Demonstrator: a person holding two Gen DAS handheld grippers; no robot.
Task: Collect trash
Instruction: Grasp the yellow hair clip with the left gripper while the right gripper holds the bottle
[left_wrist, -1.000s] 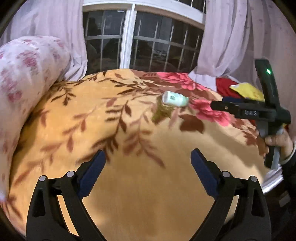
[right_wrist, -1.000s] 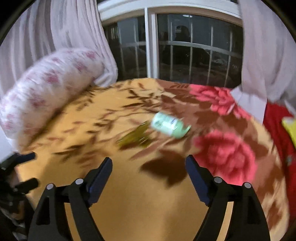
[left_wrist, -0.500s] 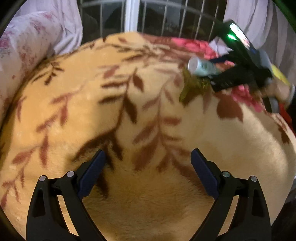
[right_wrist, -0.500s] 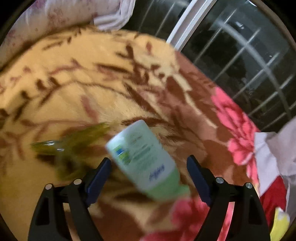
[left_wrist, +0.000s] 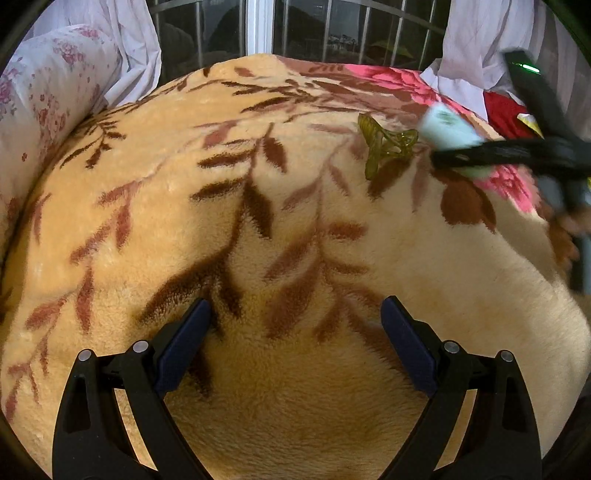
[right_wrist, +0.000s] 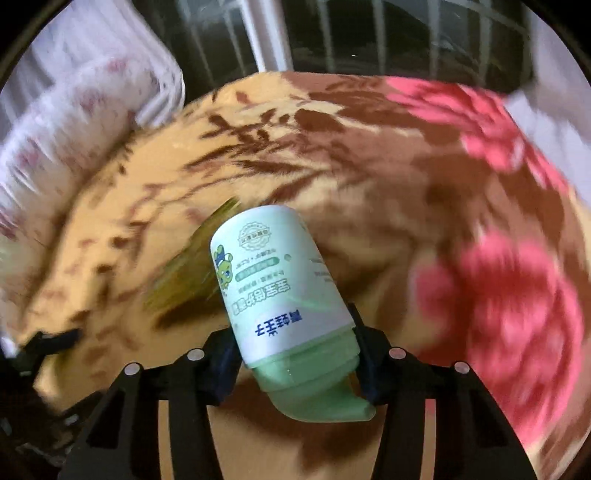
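Note:
A pale green bottle (right_wrist: 284, 291) with a white label and green cap sits between the fingers of my right gripper (right_wrist: 295, 354), which is shut on it near the cap end. The left wrist view shows the bottle (left_wrist: 448, 129) blurred, held off the blanket. A crumpled olive-green wrapper (left_wrist: 386, 146) lies on the floral blanket (left_wrist: 258, 221) just left of the bottle; it shows blurred behind the bottle in the right wrist view (right_wrist: 184, 273). My left gripper (left_wrist: 295, 332) is open and empty, low over the blanket's near part.
A flowered pillow (left_wrist: 48, 99) lies at the left edge of the bed. A barred window (left_wrist: 295, 29) and white curtains (left_wrist: 491, 37) stand behind. Red cloth (left_wrist: 506, 110) and a yellow item (left_wrist: 530, 120) lie at the far right.
My right gripper closed in on the bottle, shut on it and lifted it from the blanket. My left gripper moved forward and lower over the blanket, staying open.

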